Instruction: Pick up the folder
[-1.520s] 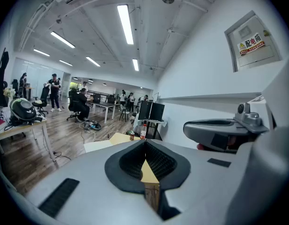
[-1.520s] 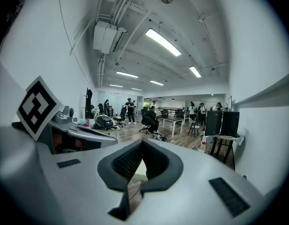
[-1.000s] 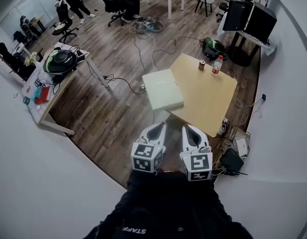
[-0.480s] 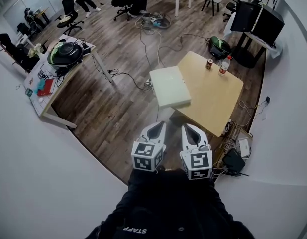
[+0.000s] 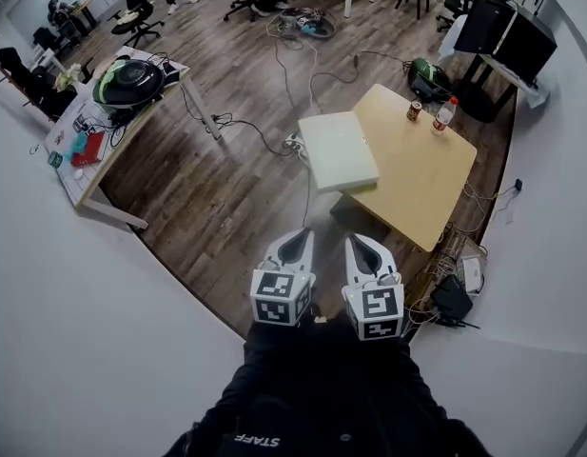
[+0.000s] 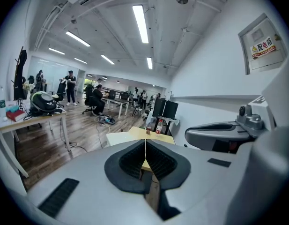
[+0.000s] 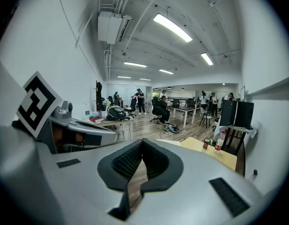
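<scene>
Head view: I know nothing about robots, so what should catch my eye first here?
The left gripper and right gripper sit side by side at bottom centre, both shut and empty. Ahead, a pale folder lies partly over the left edge of a wooden table, with a can and bottle at its far corner.

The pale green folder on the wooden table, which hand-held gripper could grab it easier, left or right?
Probably right. The right hand-held gripper points at the near edge of the pale green folder; the left hand-held gripper aims at the floor beside it. Both are shut and far off.
</scene>
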Demonstrator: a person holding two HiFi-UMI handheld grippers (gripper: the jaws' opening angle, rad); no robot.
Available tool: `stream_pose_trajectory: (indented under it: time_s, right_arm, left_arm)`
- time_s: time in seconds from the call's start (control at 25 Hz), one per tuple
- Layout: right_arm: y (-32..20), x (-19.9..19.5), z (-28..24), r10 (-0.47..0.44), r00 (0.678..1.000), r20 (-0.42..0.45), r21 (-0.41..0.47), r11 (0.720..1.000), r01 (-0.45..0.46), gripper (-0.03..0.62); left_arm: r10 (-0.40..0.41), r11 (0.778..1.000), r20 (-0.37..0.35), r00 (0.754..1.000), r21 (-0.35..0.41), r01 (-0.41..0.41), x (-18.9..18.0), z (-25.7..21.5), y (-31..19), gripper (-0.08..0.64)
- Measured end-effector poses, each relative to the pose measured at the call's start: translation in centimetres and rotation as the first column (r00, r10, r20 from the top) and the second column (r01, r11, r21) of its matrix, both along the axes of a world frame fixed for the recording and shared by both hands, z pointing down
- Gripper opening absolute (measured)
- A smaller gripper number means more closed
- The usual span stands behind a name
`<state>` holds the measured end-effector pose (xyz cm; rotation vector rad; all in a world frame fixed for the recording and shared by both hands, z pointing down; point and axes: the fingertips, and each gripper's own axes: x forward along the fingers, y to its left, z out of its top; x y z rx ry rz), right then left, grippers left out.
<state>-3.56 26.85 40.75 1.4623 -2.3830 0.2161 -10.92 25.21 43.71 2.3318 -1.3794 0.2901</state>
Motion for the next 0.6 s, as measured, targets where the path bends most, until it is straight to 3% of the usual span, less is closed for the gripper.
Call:
stream_pose_trajectory:
  time_s: [0.28, 0.6]
  right_arm:
    - [0.4, -2.3, 2.3, -0.017, 0.999, -0.027, -0.052, 0.999, 0.015, 0.021]
    - [-1.1, -2.3, 3.4, -0.014, 0.999, -0.045, -0.090, 0.996, 0.010, 0.021]
  left_arm:
    - [-0.019, 0.999, -0.011, 1.000, -0.049, 0.019, -2.4, 2.5, 0.0, 0.034]
    - [-0.019, 0.996, -0.019, 1.000, -0.093, 0.017, -2.6, 3.8, -1.9, 0.034]
